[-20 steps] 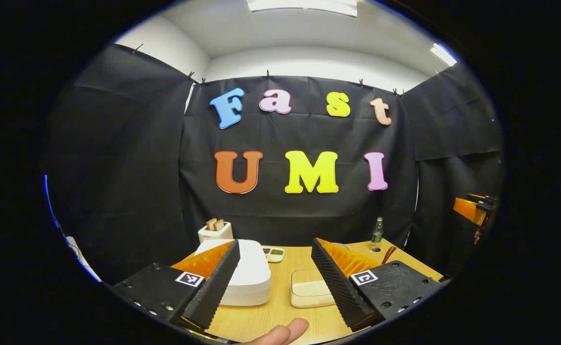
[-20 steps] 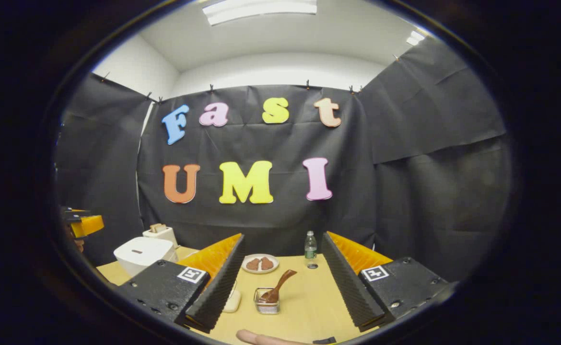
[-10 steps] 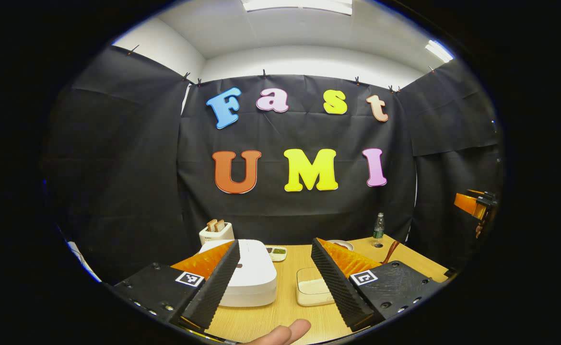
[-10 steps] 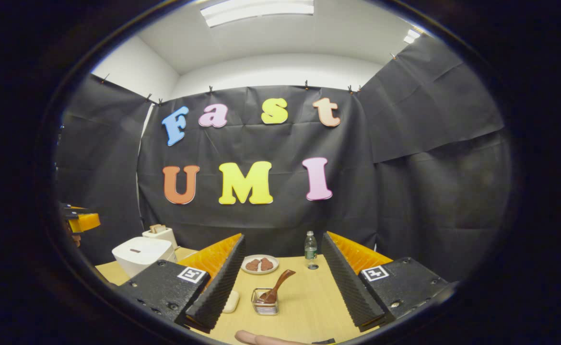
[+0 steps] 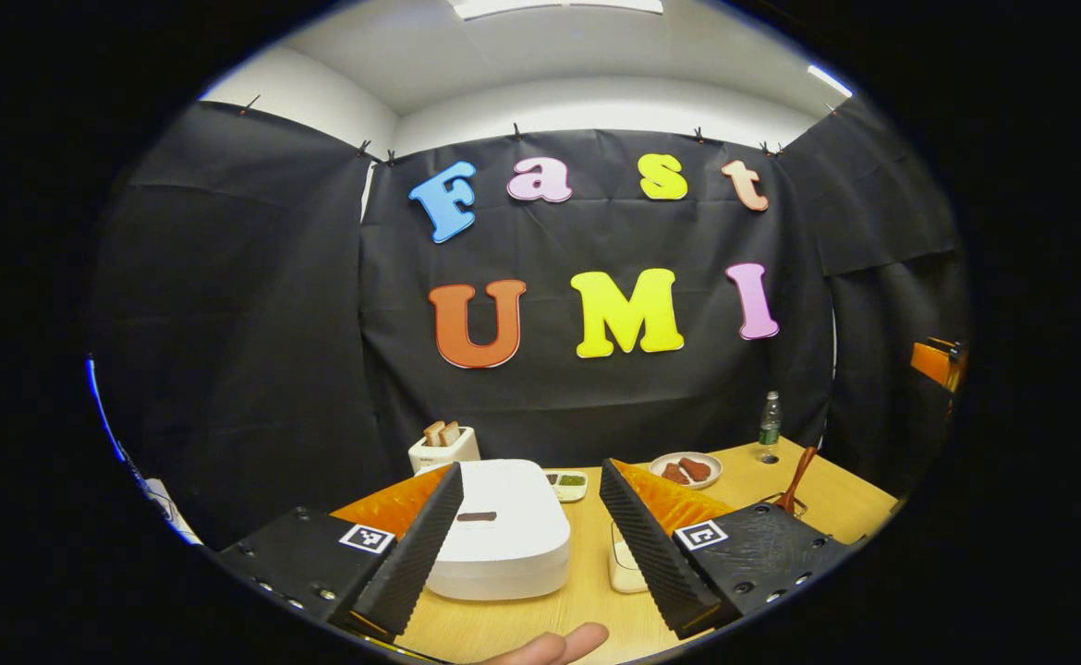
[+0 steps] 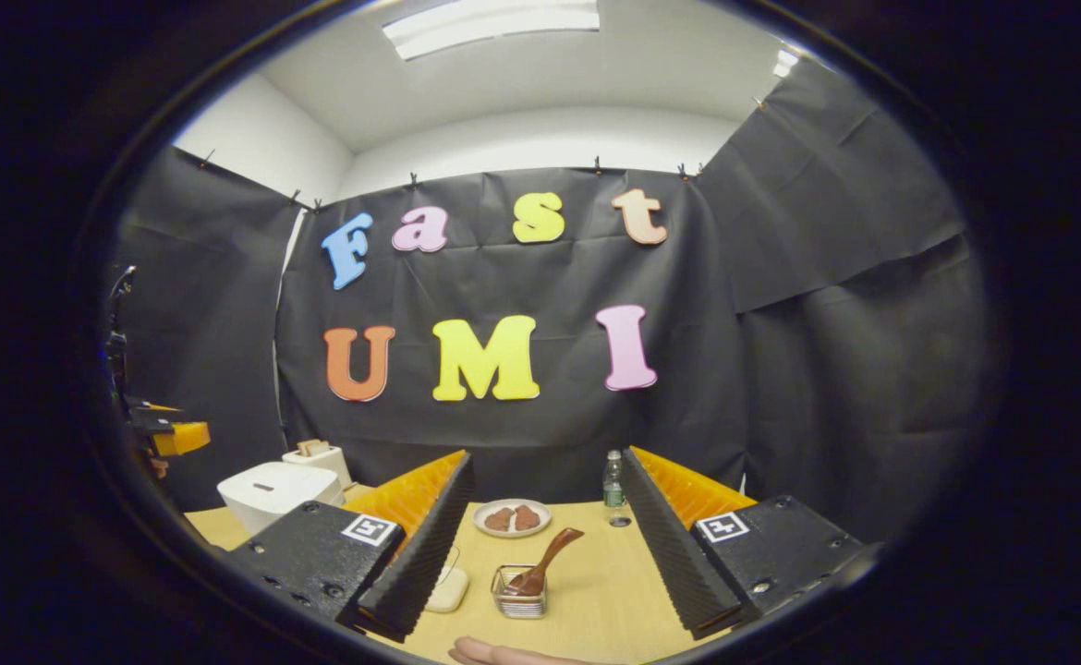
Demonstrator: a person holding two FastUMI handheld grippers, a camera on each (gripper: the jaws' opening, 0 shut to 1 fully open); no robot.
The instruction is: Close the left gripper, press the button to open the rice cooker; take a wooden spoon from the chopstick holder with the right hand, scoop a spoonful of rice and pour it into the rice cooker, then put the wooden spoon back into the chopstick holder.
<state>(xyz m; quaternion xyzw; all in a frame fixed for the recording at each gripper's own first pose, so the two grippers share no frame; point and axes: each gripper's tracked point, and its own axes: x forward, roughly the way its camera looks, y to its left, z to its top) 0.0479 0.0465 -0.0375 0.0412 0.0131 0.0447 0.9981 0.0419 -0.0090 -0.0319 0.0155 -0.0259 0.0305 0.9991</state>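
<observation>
Black cloth walls (image 5: 226,305), white ceiling (image 6: 540,83), probably 2 lights.

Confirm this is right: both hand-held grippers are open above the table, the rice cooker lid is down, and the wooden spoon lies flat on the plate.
Not quite. The wooden spoon stands leaning in the chopstick holder, not on the plate, as the right gripper view shows. The rest holds: the left hand-held gripper and right hand-held gripper are open, and the rice cooker lid is down.

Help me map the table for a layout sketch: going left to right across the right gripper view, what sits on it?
Rice cooker → toaster → spoon holder with the wooden spoon → water bottle.
</observation>
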